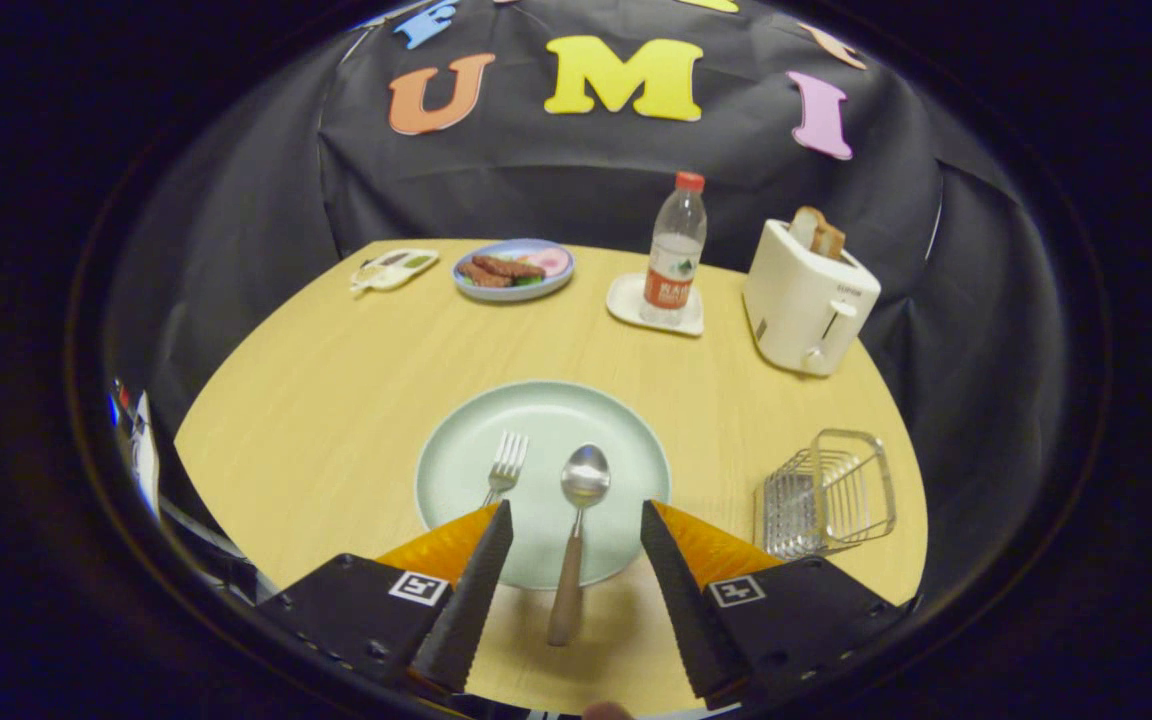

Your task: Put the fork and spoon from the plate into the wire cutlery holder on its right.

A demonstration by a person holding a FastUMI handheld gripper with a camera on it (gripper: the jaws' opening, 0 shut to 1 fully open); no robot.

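Here, then:
Claw (576,512): spread wide, fingers apart and gripping nothing; it hangs over the near edge of the plate.
Fingers: one fingertip (499,520) lies over the plate's near left rim, the other over its near right rim; whether either touches the plate I cannot tell.
Spoon (578,525): lying between the fingers, bowl up on the plate and pointing away, handle reaching back over the near rim onto the table; it touches neither finger.
Fork (505,467): on the plate just left of the spoon, tines pointing away, its handle running in behind the left finger.
Plate (543,482): pale green, round, just ahead of the claw; it holds the fork and spoon, which lie side by side and apart.
Holder (829,493): a wire basket to the right of the plate, beyond the right finger, near the table's right edge; nothing in it.
Table (336,400): light wood.
Toaster (808,297): white, beyond the holder at the far right, with slices of bread standing up out of its slots.
Bottle (674,252): clear plastic with a red cap, upright on a small white tray (628,297) left of the toaster.
Far plate (514,269): blue-rimmed, carrying food, left of the bottle.
Small dish (393,269): white, at the far left, with something green in it.
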